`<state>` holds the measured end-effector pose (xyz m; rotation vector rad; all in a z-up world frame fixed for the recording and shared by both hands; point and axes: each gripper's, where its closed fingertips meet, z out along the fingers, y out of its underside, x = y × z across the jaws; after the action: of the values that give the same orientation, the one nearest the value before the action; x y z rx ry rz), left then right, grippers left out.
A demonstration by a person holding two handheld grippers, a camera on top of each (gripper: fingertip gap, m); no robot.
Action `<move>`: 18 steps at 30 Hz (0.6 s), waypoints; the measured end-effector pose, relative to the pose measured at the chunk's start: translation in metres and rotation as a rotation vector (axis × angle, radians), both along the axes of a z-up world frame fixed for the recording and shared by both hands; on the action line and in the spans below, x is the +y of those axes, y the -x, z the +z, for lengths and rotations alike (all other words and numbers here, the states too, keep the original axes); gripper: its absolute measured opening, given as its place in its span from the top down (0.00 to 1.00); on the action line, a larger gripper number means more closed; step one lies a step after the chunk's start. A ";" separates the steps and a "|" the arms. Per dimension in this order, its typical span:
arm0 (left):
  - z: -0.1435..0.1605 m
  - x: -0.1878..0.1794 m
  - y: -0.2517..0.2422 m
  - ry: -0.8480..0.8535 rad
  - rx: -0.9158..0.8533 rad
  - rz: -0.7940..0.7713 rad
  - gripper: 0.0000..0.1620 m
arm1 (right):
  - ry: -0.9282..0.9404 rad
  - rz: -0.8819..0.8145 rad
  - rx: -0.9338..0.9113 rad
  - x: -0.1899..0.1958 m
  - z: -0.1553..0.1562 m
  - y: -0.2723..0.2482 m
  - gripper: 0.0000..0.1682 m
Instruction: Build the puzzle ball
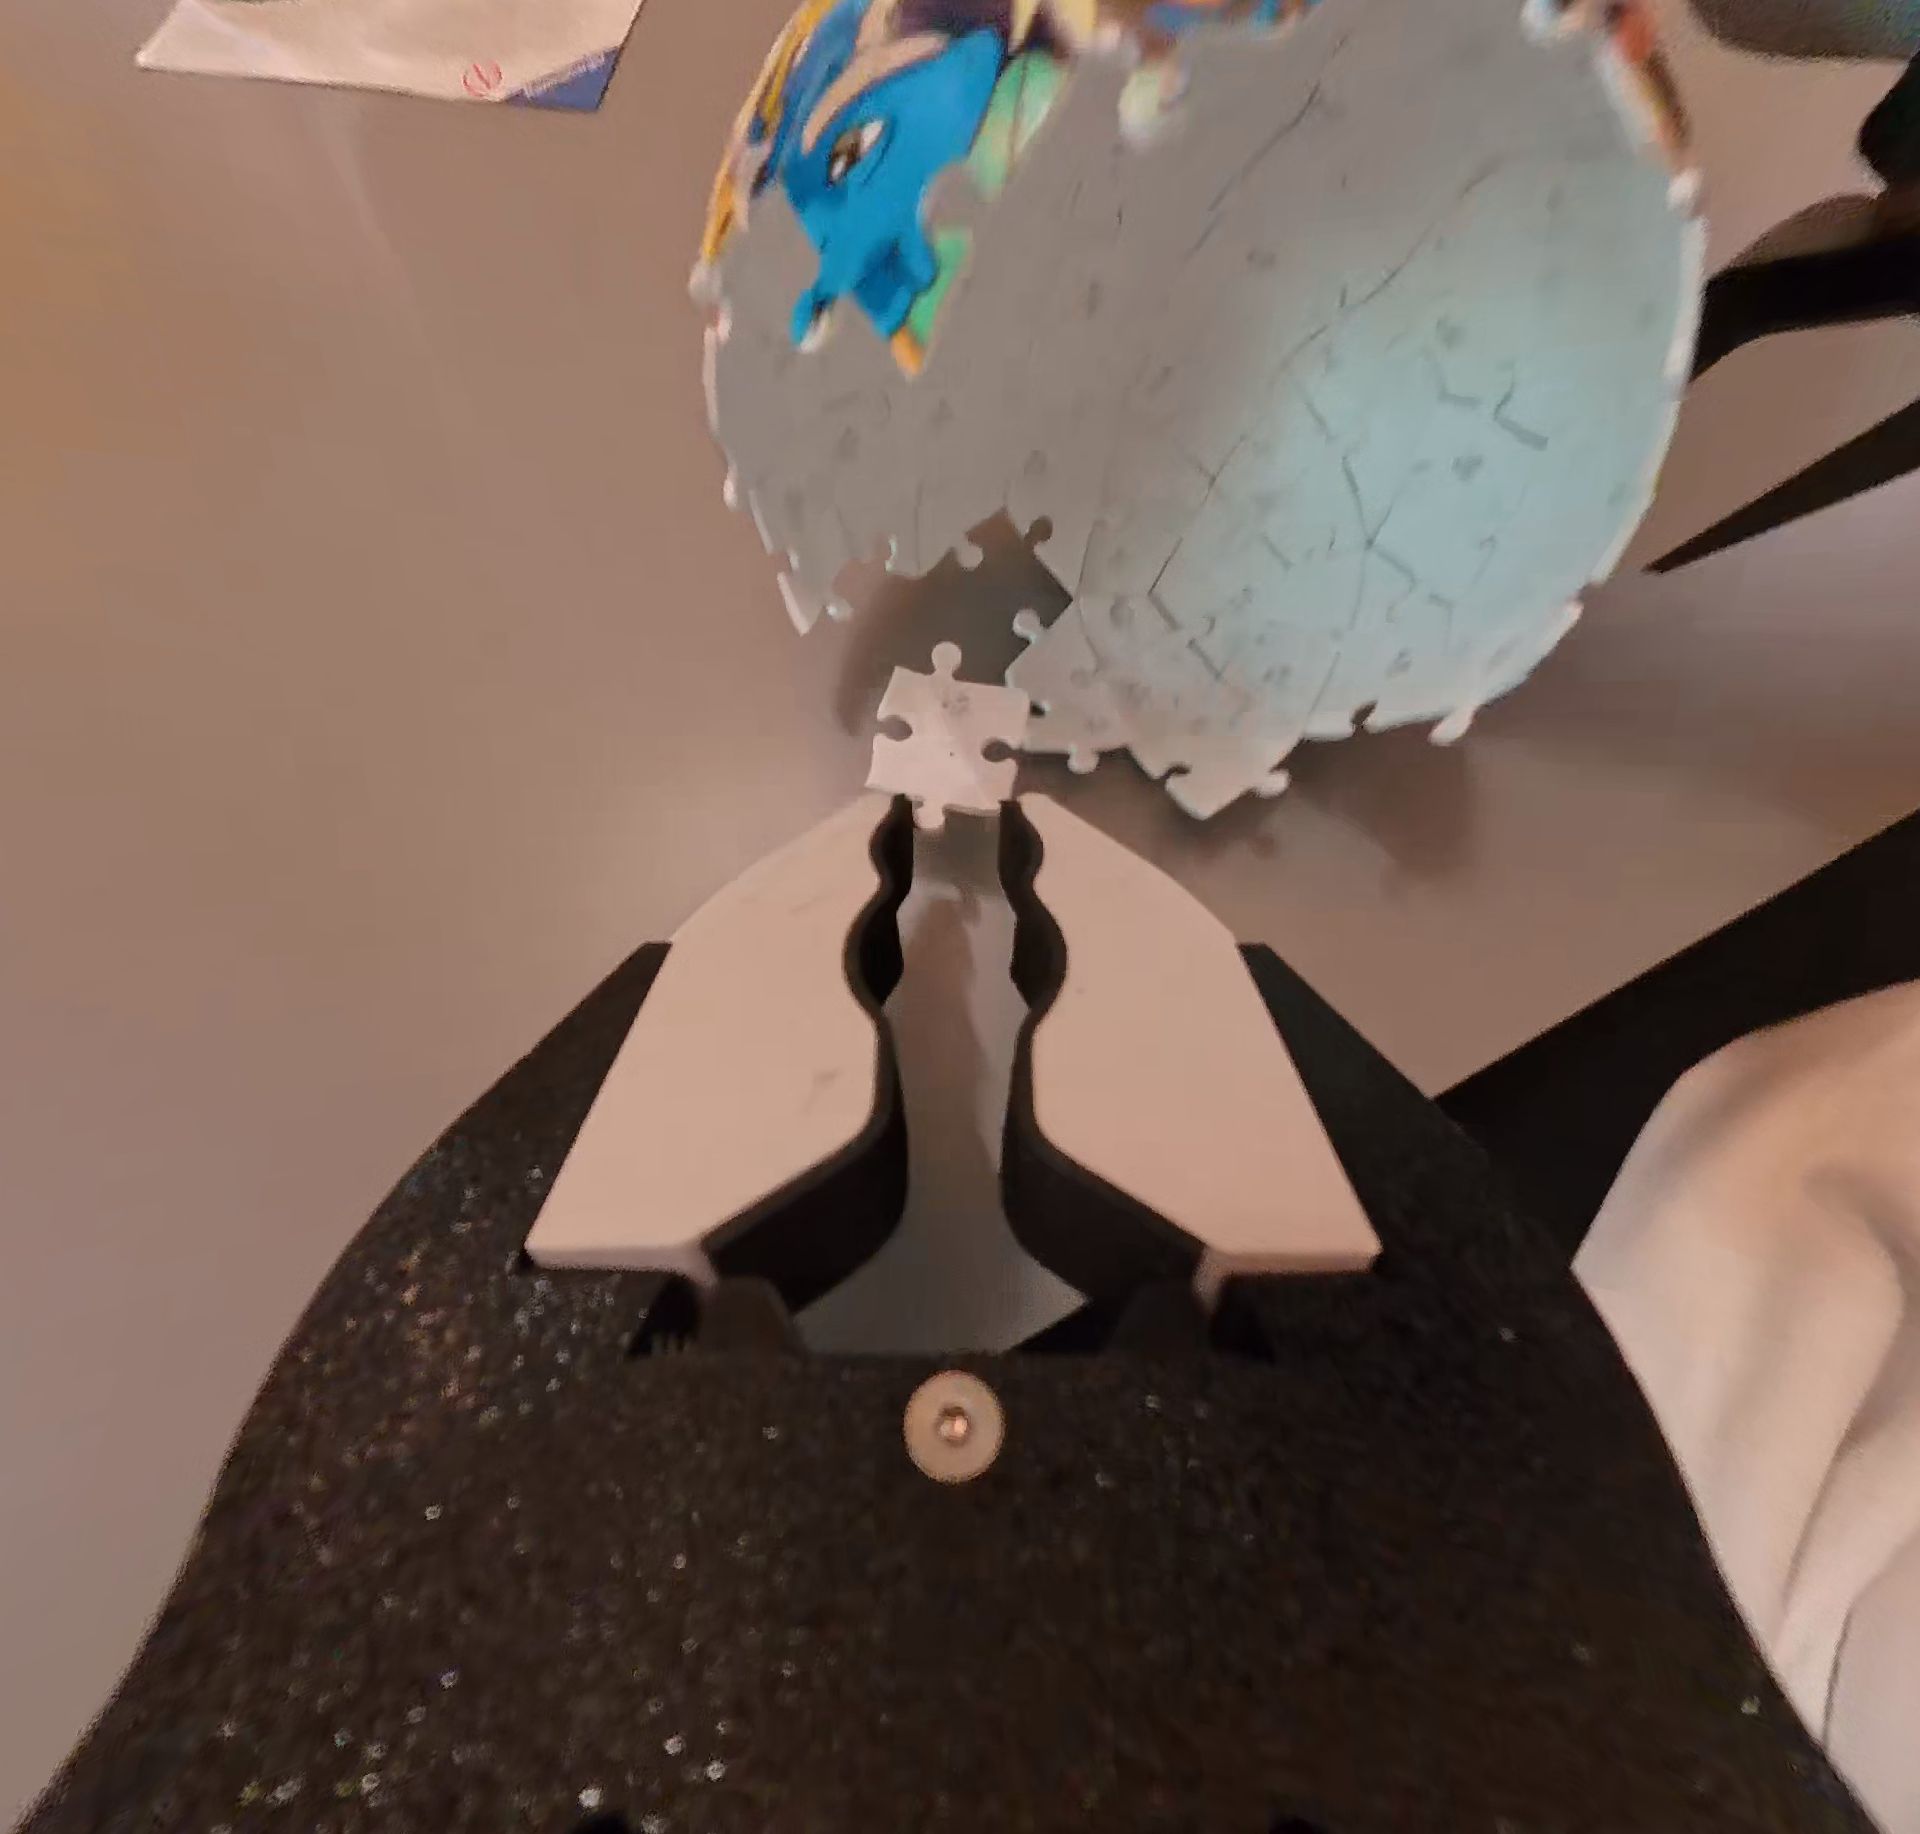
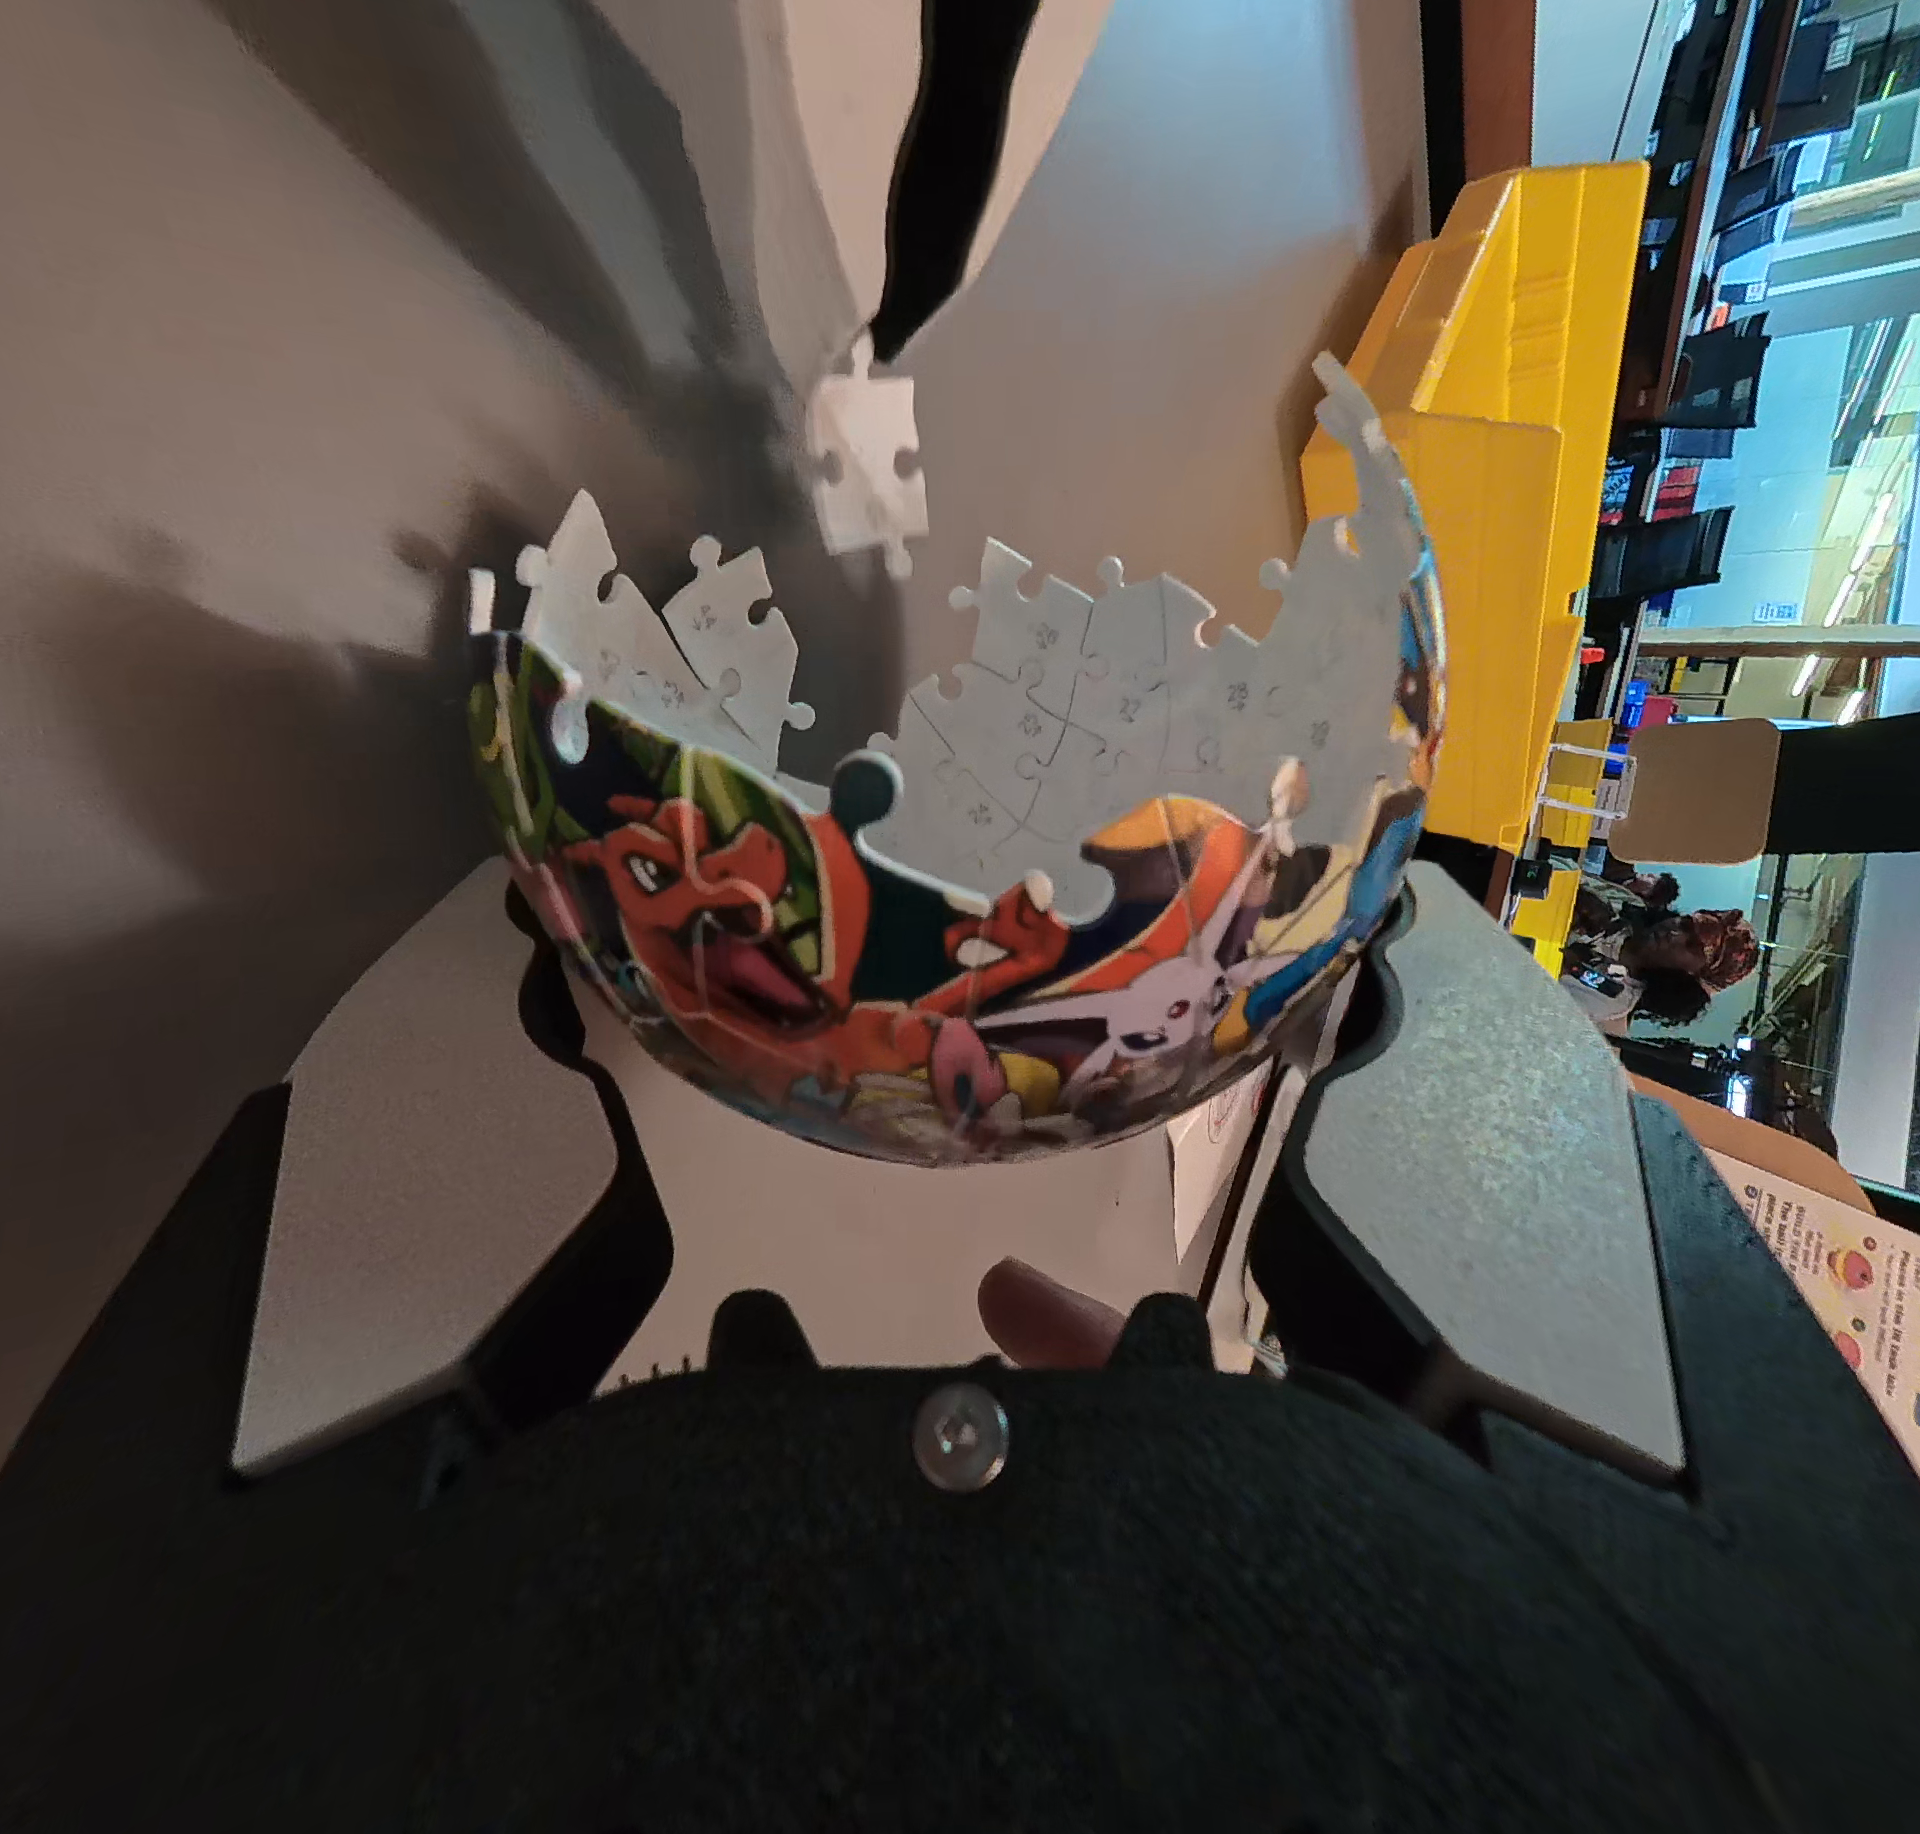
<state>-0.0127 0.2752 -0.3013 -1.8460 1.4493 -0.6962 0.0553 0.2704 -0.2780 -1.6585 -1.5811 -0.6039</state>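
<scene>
The right gripper holds the half-built puzzle ball, a curved plastic shell with bright cartoon pictures outside and plain grey inside. Its two grey fingers are spread wide and press on the two sides of the shell, so the bowl sits up in the air with its open side facing the other gripper.

The left gripper is nearly closed and pinches one small grey puzzle piece with knobs on its edges by its near edge. The piece hangs just beside the jagged rim, near a V-shaped gap in it, but is not touching yet.

To do this step well, the left gripper should turn the piece so its knobs line up with the holes in the gap, then push slowly and straight. The right gripper should keep the shell very steady and squeeze gently, because a hard squeeze could probably pop the joined pieces apart.
</scene>
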 end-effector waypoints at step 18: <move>-0.015 0.011 -0.039 -0.186 0.115 -0.178 0.94 | 0.144 0.058 0.105 0.013 -0.002 0.007 0.15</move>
<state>0.0266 0.2865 -0.3164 -1.6511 1.7088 -0.5258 0.0483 0.2830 -0.2804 -1.7138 -1.6221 -0.3748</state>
